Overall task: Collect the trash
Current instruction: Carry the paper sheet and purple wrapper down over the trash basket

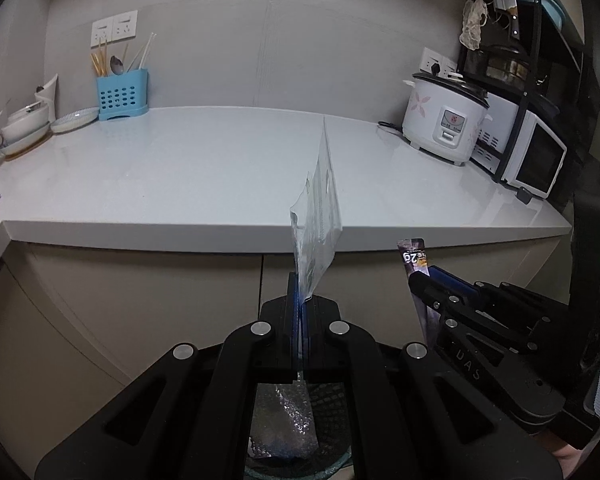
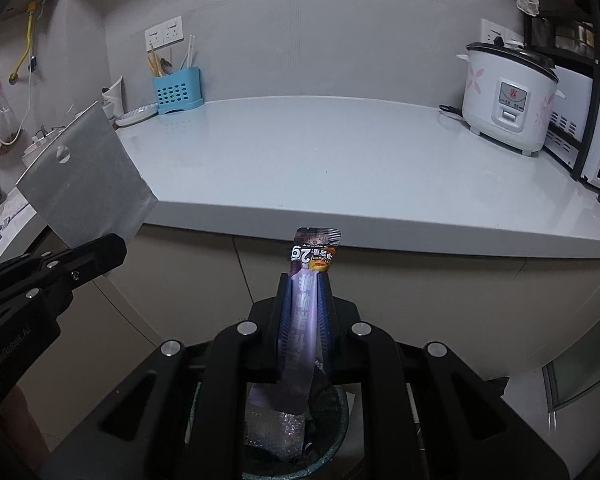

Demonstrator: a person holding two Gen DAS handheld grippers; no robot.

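Note:
My left gripper (image 1: 299,300) is shut on a silver foil pouch (image 1: 318,216), held edge-on in front of the counter; the pouch also shows in the right wrist view (image 2: 86,176). My right gripper (image 2: 305,280) is shut on a purple snack sachet (image 2: 306,312), which also shows in the left wrist view (image 1: 414,258). Both grippers hover over a round trash bin (image 2: 336,432), seen below the left gripper too (image 1: 332,408). The bin holds crumpled shiny wrappers (image 2: 288,428).
A white countertop (image 1: 220,168) lies ahead over beige cabinet doors (image 1: 160,300). A blue utensil holder (image 1: 120,94) and dishes (image 1: 24,126) stand at the back left. A rice cooker (image 1: 444,116) and a white oven (image 1: 532,156) stand at the right.

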